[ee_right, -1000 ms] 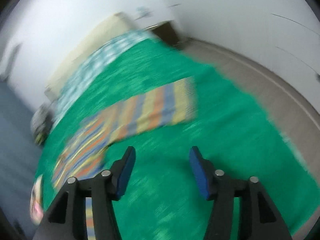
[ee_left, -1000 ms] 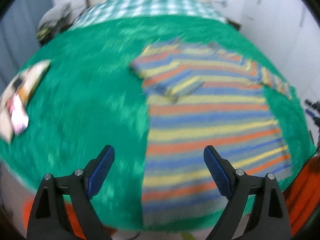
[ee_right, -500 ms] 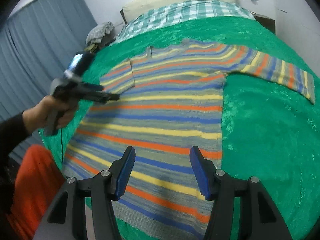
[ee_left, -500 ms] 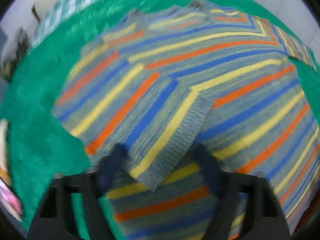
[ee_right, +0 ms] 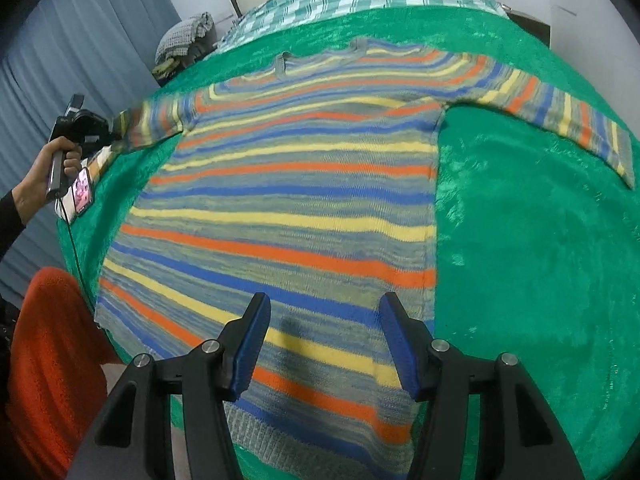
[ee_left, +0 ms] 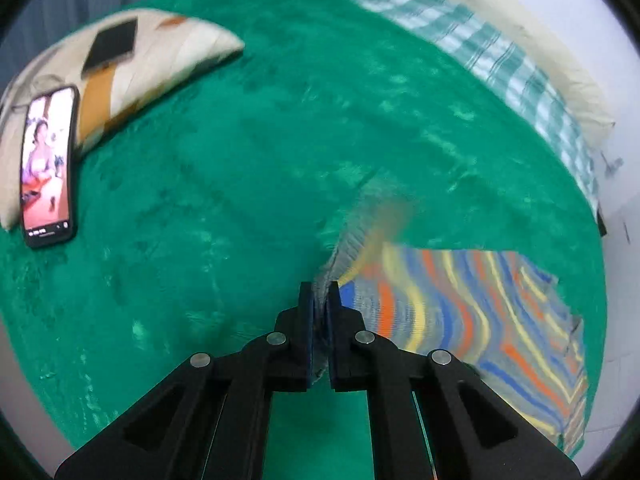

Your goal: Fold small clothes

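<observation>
Left claw [ee_left: 320, 300]: just closed, clamped on sweater [ee_right: 288, 200] sleeve cuff, nine o'clock side.
Right claw [ee_right: 322, 340]: half open, empty, over hem, six o'clock.

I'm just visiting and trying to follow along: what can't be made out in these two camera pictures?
- Left wrist view: the sleeve cuff of the striped sweater is motion-blurred beyond the left gripper, which has just been closing and now pinches it.
- Left wrist view: the rest of the sweater is cut off by the picture's rim.
- Right wrist view: the hem is hidden behind the open right gripper.
- Both views: the phone screen is too small to read.
</observation>
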A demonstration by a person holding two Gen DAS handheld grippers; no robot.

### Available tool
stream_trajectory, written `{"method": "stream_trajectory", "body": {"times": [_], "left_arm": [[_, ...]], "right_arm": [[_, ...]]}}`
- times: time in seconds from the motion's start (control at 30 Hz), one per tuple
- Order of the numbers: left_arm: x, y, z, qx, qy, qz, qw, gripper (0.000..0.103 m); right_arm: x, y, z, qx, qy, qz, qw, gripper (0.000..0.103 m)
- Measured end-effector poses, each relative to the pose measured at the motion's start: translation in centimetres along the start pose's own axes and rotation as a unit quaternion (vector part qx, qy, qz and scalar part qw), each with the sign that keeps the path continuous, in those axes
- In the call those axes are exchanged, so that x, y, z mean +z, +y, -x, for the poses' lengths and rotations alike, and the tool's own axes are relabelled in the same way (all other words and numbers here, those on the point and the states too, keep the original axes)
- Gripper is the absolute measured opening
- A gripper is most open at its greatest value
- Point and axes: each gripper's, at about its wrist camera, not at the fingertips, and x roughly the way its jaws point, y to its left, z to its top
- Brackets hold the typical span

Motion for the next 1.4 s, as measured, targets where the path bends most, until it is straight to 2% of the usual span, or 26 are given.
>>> {"method": "stream_trajectory", "body": {"times": [0.13,0.2,0.27,0.37,0.5,0.57,0.6,0.63,0.67,0.7,0.73,0.8,0.83,0.9,0.93,1.03,1.07,1.17,1.27,1.33,1.4], "left_arm": [[-0.5,-0.1,-1.7,0.004,0.017,-0.019,0.9997,0.003],[-0.4,0.3,-2.3,-0.001,0.024,-0.006,0.9997,0.003],[-0.6,2.2,-3.0,-0.005,0.034,0.019,0.9992,0.003],[-1.5,3.7,-3.5,0.006,0.042,0.028,0.9987,0.000],[-1.7,4.8,-2.9,0.024,0.043,0.021,0.9986,0.007],[-1.7,5.5,-1.4,0.056,0.045,0.017,0.9973,0.019],[-1.7,5.4,-0.4,0.064,0.041,0.003,0.9971,0.038],[-1.6,4.6,1.4,0.070,0.021,-0.032,0.9968,0.056],[-1.5,3.6,2.6,0.070,0.003,-0.060,0.9957,0.063],[-1.2,1.6,4.0,0.061,-0.020,-0.103,0.9926,0.073],[-0.9,0.2,4.6,0.047,-0.027,-0.126,0.9905,0.082],[-0.2,-4.9,5.4,-0.021,-0.019,-0.188,0.9818,0.093],[0.1,-8.2,5.0,-0.060,-0.002,-0.220,0.9736,0.095],[0.2,-13.0,3.5,-0.089,0.022,-0.269,0.9588,0.095],[0.1,-16.1,2.0,-0.093,0.034,-0.304,0.9476,0.095],[-0.1,-21.8,-2.2,-0.079,0.056,-0.362,0.9272,0.094],[0.0,-23.0,-3.3,-0.076,0.062,-0.371,0.9234,0.094],[0.3,-25.8,-6.6,-0.076,0.077,-0.385,0.9165,0.094],[0.4,-27.1,-9.6,-0.064,0.096,-0.395,0.9113,0.094],[0.3,-27.7,-11.8,-0.047,0.109,-0.407,0.9055,0.094],[0.0,-27.8,-12.5,-0.059,0.121,-0.408,0.9031,0.089]], "right_arm": [[-0.2,0.4,-0.9,-0.016,0.016,0.012,1.000,0.057],[-0.3,0.3,-1.1,-0.022,0.020,0.014,0.999,0.057],[-0.4,0.3,-1.2,-0.024,0.021,0.016,0.999,0.057],[-0.4,0.4,-1.5,-0.029,0.024,0.021,0.999,0.057],[-0.3,0.6,-1.9,-0.034,0.028,0.026,0.999,0.058],[-0.1,0.5,-1.5,-0.032,0.037,0.021,0.999,0.058],[0.1,0.3,-1.1,-0.028,0.042,0.016,0.999,0.058],[0.4,-0.1,-0.1,-0.015,0.044,0.008,0.999,0.058],[0.8,-0.5,0.7,-0.007,0.042,0.003,0.999,0.059],[1.9,-1.3,2.2,0.000,0.035,-0.003,0.999,0.063],[3.1,-1.8,3.1,-0.001,0.031,-0.002,1.000,0.066],[6.9,-3.1,4.9,-0.017,0.013,0.012,1.000,0.075],[9.2,-3.7,5.4,-0.026,0.003,0.023,0.999,0.076],[14.4,-4.9,5.5,-0.041,-0.017,0.040,0.998,0.077],[16.6,-5.3,5.1,-0.043,-0.025,0.048,0.998,0.077],[24.0,-7.1,1.7,-0.059,-0.037,0.069,0.995,0.077],[25.7,-7.7,0.6,-0.058,-0.035,0.069,0.995,0.077],[31.1,-9.1,-4.3,-0.051,-0.013,0.065,0.996,0.077],[34.7,-9.1,-8.6,-0.014,0.009,0.063,0.998,0.077],[36.1,-8.6,-11.7,0.005,0.030,0.074,0.997,0.077],[36.7,-7.8,-14.8,-0.005,0.050,0.094,0.994,0.077]]}}
